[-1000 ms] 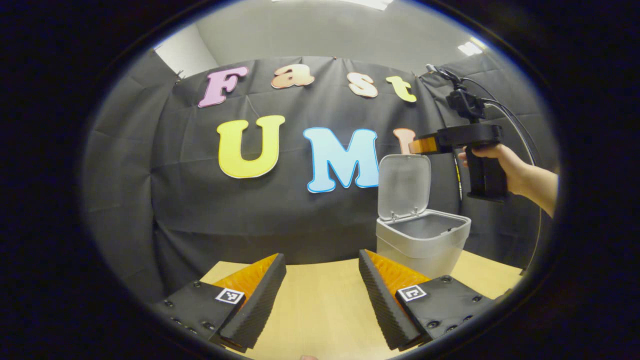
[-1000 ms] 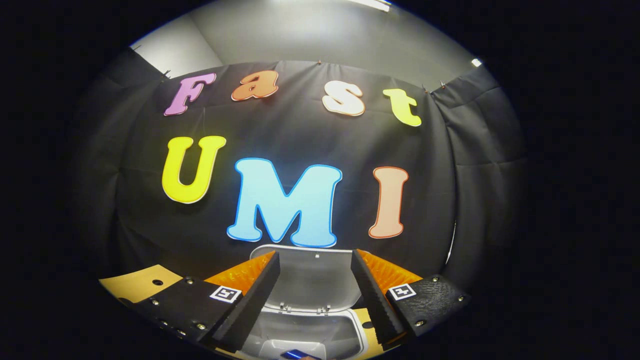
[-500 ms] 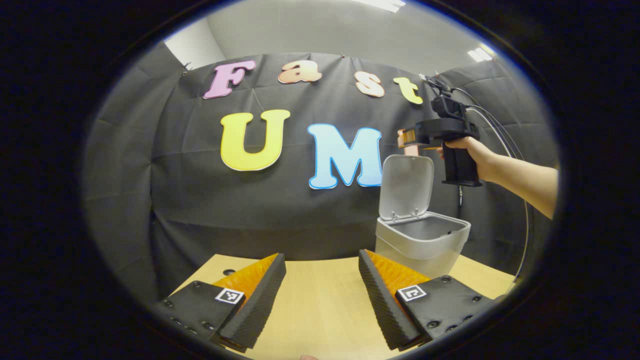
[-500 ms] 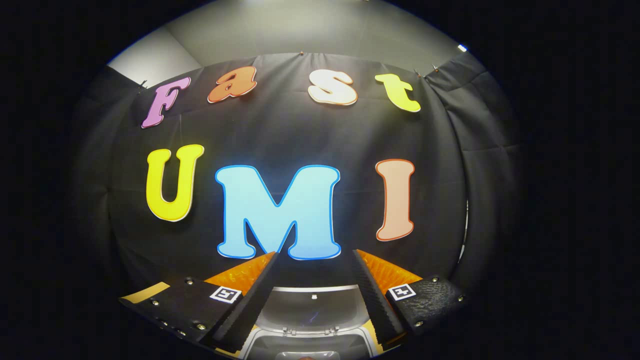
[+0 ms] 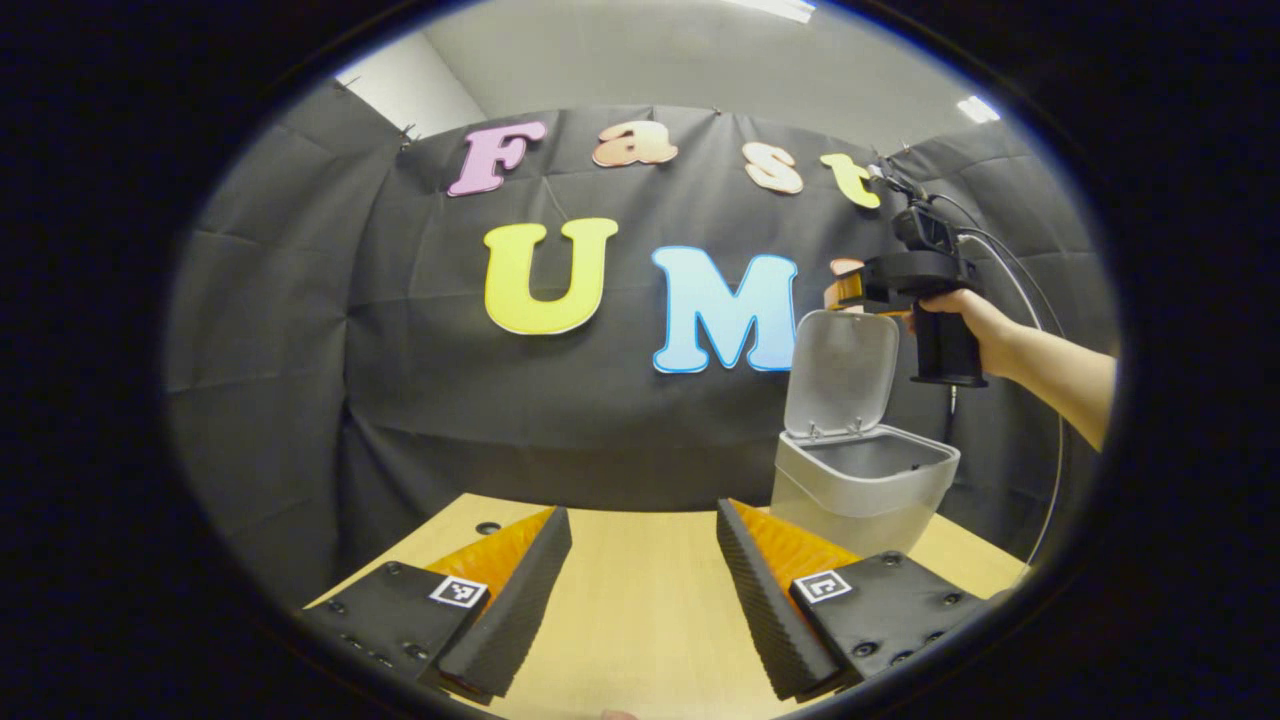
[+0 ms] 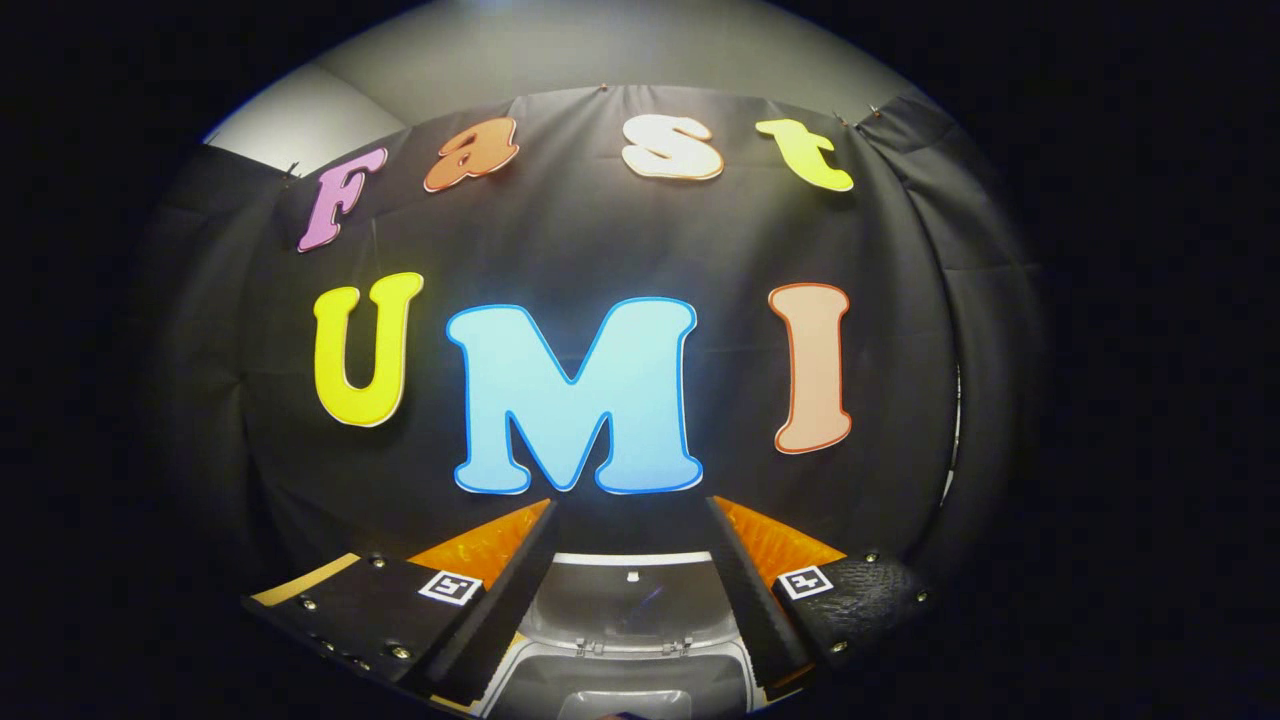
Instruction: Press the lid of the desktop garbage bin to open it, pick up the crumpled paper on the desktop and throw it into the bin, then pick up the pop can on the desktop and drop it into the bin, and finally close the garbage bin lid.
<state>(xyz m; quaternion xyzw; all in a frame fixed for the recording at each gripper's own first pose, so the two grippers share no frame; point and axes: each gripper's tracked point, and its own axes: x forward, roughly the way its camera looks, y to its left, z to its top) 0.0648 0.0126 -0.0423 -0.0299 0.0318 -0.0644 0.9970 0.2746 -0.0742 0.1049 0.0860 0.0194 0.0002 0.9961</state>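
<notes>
Two grippers, one bin. Left gripper (image 5: 643, 590), fingers spread and empty, above the wooden table (image 5: 640, 620). One pale grey garbage bin (image 5: 862, 492) at the table's far right, lid (image 5: 842, 372) raised upright. Right gripper (image 6: 630, 590), fingers apart and empty, held by a hand (image 5: 968, 322) above the lid.

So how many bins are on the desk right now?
1. The bin stands at the desk's far right with its lid up; the right gripper hovers above it. Others could sit out of frame.
</notes>
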